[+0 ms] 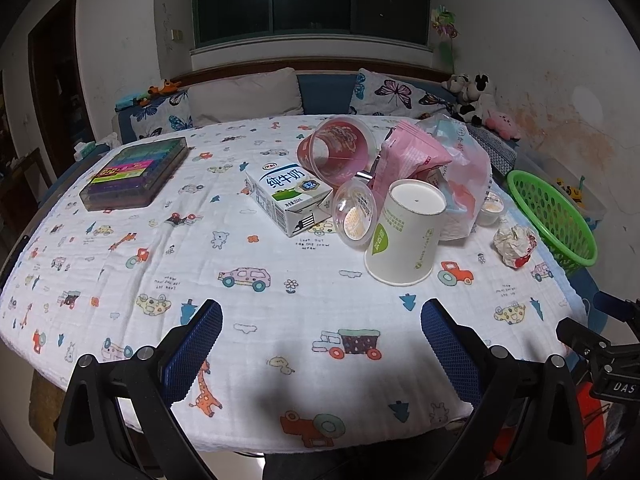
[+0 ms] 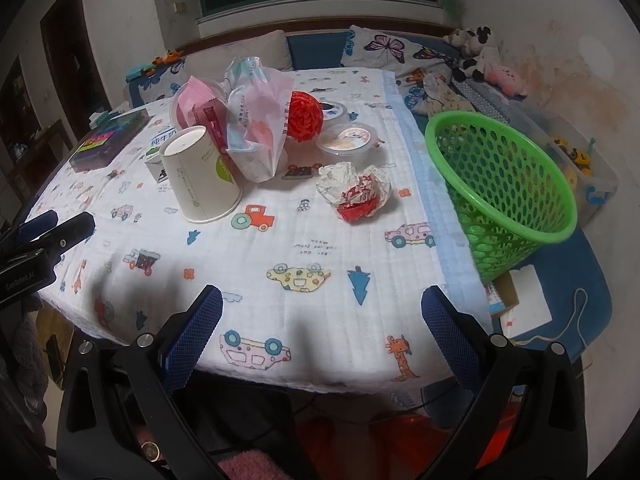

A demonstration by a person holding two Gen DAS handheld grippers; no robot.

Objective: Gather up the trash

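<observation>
Trash lies on a table with a cartoon-print cloth (image 1: 240, 280): an upturned white paper cup (image 1: 404, 236) (image 2: 200, 176), a milk carton (image 1: 286, 196), a pink cup on its side (image 1: 336, 152), a clear lidded cup (image 1: 354, 214), a plastic bag with pink wrappers (image 1: 436, 160) (image 2: 258, 120), a crumpled paper ball (image 1: 516, 246) (image 2: 354, 192), a red mesh ball (image 2: 305, 115) and shallow lidded tubs (image 2: 348, 138). A green mesh basket (image 2: 504, 184) (image 1: 552, 216) stands at the table's right edge. My left gripper (image 1: 320, 336) and right gripper (image 2: 322, 336) are open and empty above the near edge.
A box of coloured pens (image 1: 136, 172) sits at the far left of the table. A sofa with butterfly cushions (image 1: 384, 92) and plush toys (image 1: 472, 96) lies behind. A clear toy bin (image 2: 580, 168) and papers on a blue mat (image 2: 528, 304) are right of the basket.
</observation>
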